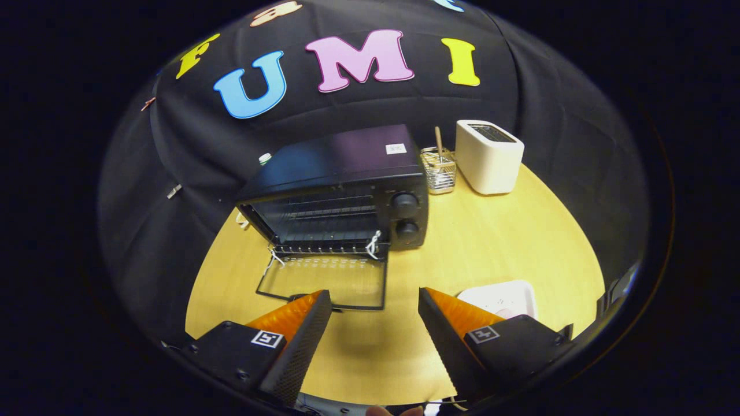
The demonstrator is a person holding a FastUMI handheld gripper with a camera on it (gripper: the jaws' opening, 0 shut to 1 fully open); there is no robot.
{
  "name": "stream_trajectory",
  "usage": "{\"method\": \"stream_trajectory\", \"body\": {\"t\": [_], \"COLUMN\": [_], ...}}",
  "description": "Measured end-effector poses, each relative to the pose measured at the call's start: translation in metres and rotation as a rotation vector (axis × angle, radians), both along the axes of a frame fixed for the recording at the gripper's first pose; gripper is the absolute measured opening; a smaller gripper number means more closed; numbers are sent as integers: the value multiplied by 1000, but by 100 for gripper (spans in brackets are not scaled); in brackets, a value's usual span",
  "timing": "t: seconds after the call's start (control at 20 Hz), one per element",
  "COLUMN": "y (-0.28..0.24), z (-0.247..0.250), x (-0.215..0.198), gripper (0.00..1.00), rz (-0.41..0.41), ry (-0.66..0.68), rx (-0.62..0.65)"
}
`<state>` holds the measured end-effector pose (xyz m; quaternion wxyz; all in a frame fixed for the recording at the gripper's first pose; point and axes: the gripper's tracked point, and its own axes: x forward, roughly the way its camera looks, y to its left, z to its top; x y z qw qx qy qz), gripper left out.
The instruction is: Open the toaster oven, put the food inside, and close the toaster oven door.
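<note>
The counter [491, 242], a light wood surface, is carrying everything in play. On it, the black toaster oven [341, 190] is sitting well beyond my fingers, and its glass door [324, 277] is lying folded down flat on the counter toward me, with white string tied at both hinge corners. I am judging the first step, opening the oven, as done. The wire rack inside is showing bare; I am seeing no food on it, so I am judging the loading step as not yet done, and the door closing is also remaining.

To the right of the oven, a white pop-up toaster [488, 156] is standing at the back, with a wire utensil basket [439, 170] just beside it holding a wooden stick.

A white plate [503, 297] is lying just ahead of my right finger, partly hidden behind it. Something pinkish is resting on its near edge; I am taking this to be the food, though too little is showing to name it.

My gripper [376, 318] is hovering above the counter with its fingers spread wide apart and nothing between them. The left fingertip is overlapping the front edge of the door; I cannot tell whether they are touching.
</note>
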<state>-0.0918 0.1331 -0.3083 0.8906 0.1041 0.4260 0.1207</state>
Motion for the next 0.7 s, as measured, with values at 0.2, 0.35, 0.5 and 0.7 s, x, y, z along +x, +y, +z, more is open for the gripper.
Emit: {"method": "stream_trajectory", "body": {"t": [0.2,0.35,0.5,0.7], "y": [-71,-131,-182,-222], "z": [-29,-63,-94,-136], "x": [-10,-18,-21,-19], "gripper": [99,99,99,98], "rz": [48,52,41,23], "ry": [83,169,254,382], "rx": [-54,-108,-126,-116]}}
